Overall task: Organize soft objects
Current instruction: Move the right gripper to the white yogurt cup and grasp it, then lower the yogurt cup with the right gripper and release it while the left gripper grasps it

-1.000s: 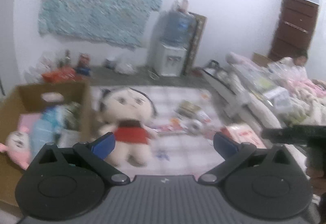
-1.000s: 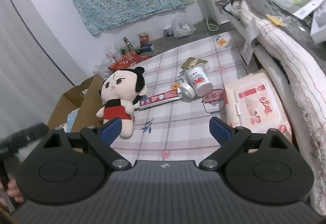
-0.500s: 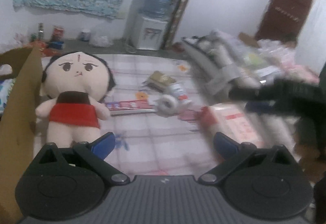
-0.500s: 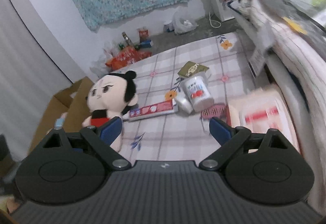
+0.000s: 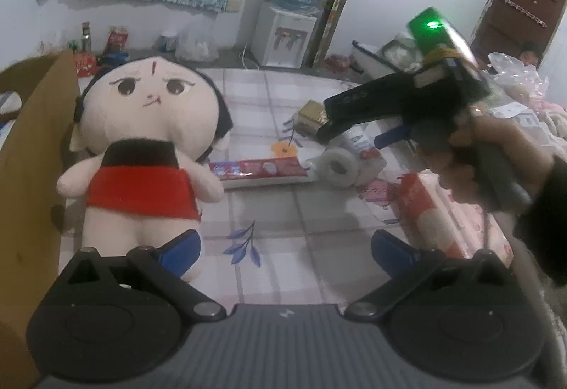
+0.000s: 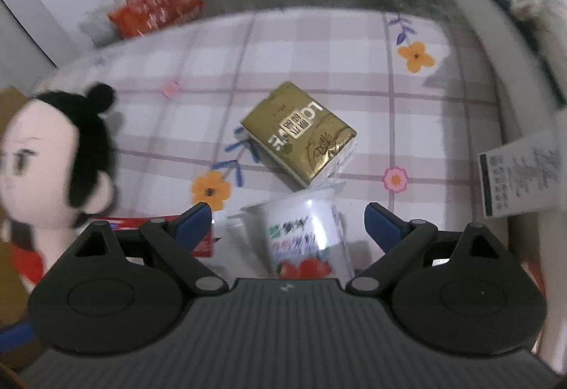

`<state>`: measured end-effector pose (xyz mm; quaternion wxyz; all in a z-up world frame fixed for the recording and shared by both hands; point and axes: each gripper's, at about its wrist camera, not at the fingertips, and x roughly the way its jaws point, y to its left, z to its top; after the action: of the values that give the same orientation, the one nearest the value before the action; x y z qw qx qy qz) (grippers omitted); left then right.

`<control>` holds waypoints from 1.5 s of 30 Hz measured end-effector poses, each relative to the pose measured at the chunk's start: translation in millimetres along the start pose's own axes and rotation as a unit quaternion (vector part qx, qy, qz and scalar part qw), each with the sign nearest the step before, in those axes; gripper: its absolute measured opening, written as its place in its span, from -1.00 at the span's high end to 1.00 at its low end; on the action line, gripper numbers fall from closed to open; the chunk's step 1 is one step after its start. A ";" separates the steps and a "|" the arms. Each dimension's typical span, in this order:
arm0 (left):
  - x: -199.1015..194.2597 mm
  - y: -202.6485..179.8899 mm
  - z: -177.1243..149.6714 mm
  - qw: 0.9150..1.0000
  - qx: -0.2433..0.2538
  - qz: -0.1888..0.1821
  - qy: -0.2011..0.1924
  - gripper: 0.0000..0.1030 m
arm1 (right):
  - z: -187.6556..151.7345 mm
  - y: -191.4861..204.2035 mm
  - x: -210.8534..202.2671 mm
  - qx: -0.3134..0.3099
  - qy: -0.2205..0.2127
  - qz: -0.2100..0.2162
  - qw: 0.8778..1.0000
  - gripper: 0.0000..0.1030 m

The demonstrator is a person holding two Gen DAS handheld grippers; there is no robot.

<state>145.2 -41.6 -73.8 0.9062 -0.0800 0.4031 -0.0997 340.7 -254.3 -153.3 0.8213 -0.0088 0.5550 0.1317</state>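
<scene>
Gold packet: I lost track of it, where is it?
The gold packet lies mid-frame in the right wrist view on the checked cloth, just beyond the white cup.

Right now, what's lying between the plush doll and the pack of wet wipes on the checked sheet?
In the left wrist view, a red toothpaste box and a tape roll lie between the plush doll and the wet wipes pack.

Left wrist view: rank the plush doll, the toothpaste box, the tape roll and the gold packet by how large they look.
1. plush doll, though it lies nearest the camera
2. toothpaste box
3. tape roll and gold packet look alike; packet partly hidden, unranked.
</scene>
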 end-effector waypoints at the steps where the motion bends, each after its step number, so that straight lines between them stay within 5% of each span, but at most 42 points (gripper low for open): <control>1: 1.5 3.1 -0.5 1.000 -0.003 0.000 0.004 -1.00 | 1.2 -1.0 6.9 0.000 0.011 0.001 1.000 -0.82; 5: -2.1 7.4 -4.3 1.000 -0.007 -0.004 0.001 -1.00 | 2.5 -4.5 22.5 0.007 0.034 -0.001 0.999 -0.66; 7: -5.1 6.5 -5.9 1.000 -0.007 -0.006 -0.001 -1.00 | 3.0 -6.3 18.2 0.011 0.021 -0.005 1.000 -0.11; 15: -23.0 3.6 -12.8 1.000 -0.012 -0.008 -0.012 -1.00 | -14.1 -27.0 -0.7 0.063 -0.009 0.005 0.998 -0.07; 16: -25.7 3.2 -14.3 1.000 -0.011 -0.009 -0.013 -1.00 | -18.2 -28.8 -5.9 0.067 -0.020 0.003 0.998 0.11; 30: -72.2 3.0 -38.7 0.999 -0.004 -0.009 -0.036 -1.00 | -78.7 -26.9 -99.1 0.046 -0.141 0.032 0.988 0.12; 38: -94.8 13.2 -61.0 0.999 -0.008 -0.016 -0.033 -1.00 | -131.2 32.7 -101.6 -0.006 -0.106 0.136 0.985 0.11; 45: -104.6 21.8 -84.4 1.000 0.001 0.001 -0.016 -1.00 | -171.4 89.1 -67.0 -0.077 -0.100 0.136 0.983 0.11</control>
<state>16.2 -0.3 -59.8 0.9128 -0.0802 0.3884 -0.0979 141.3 -209.7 -146.1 0.8437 0.0168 0.4545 0.2852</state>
